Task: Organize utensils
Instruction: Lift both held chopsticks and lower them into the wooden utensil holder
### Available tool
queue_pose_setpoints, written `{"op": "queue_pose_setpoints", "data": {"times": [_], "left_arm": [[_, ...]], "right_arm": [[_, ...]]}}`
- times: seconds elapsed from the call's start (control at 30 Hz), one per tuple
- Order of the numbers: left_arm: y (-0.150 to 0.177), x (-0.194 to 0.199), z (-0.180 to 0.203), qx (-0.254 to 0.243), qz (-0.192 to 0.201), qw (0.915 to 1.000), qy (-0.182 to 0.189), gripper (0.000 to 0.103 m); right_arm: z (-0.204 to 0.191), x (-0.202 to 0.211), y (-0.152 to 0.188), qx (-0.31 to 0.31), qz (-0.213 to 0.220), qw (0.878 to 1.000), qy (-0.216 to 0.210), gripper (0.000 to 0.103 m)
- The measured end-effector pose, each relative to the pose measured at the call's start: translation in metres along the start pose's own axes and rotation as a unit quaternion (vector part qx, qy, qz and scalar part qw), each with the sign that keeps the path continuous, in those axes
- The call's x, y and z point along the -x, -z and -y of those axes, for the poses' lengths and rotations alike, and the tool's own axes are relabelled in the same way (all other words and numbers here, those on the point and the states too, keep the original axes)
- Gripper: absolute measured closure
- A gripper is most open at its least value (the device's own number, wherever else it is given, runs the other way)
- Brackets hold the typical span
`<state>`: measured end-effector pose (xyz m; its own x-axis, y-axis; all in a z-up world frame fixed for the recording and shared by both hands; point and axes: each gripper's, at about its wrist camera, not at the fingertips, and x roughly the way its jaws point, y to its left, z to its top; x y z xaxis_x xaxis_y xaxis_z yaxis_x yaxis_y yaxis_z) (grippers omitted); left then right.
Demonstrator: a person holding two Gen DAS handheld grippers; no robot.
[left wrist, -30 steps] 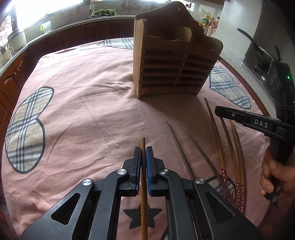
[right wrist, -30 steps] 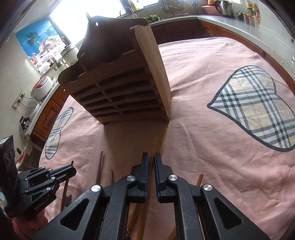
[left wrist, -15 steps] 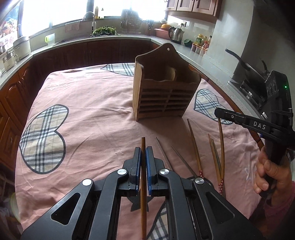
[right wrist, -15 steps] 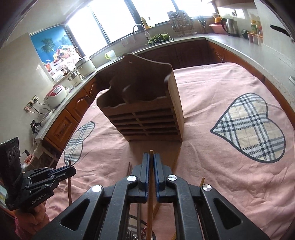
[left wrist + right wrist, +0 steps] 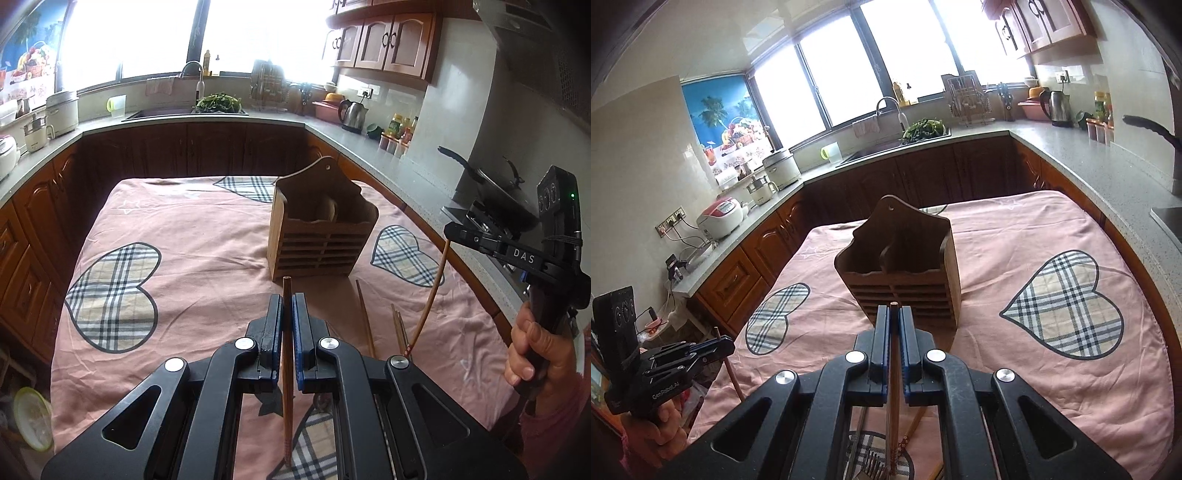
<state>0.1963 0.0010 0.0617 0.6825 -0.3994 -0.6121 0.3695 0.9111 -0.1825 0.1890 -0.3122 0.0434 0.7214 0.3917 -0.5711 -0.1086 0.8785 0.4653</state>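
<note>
Both grippers have risen from the cloth (image 5: 192, 258), each pinching one chopstick: left gripper (image 5: 287, 317), chopstick (image 5: 287, 387); right gripper (image 5: 894, 332), chopstick (image 5: 894, 402). Ahead stands the slatted wooden holder (image 5: 317, 236), nothing between. Loose chopsticks (image 5: 365, 321) and a fork (image 5: 873, 463) lie before the holder.

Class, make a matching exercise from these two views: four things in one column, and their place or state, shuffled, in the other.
1. left gripper
2. wooden utensil holder
3. kettle
4. loose chopsticks

A. on the grey counter
B. lying flat on the pink cloth
C. shut on a brown chopstick
D. standing upright mid-table

Pairs: 1-C, 2-D, 3-A, 4-B
</note>
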Motion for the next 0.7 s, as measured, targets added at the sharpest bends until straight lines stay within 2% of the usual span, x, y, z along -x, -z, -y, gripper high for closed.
{"op": "queue_pose_setpoints", "data": {"times": [0.37, 0.53, 0.7], "left_arm": [[-0.039, 0.015, 0.002, 0.031, 0.073, 0.9968, 0.006, 0.098], [-0.072, 0.015, 0.004, 0.041, 0.117, 0.9922, 0.008, 0.098], [-0.111, 0.011, 0.003, 0.053, 0.170, 0.9841, 0.001, 0.098]], "right_arm": [[0.002, 0.020, -0.027, -0.009, 0.062, 0.998, 0.001, 0.098], [0.008, 0.029, -0.058, -0.021, 0.112, 0.993, 0.005, 0.098], [0.015, 0.028, -0.094, -0.033, 0.159, 0.987, 0.013, 0.098]]}}
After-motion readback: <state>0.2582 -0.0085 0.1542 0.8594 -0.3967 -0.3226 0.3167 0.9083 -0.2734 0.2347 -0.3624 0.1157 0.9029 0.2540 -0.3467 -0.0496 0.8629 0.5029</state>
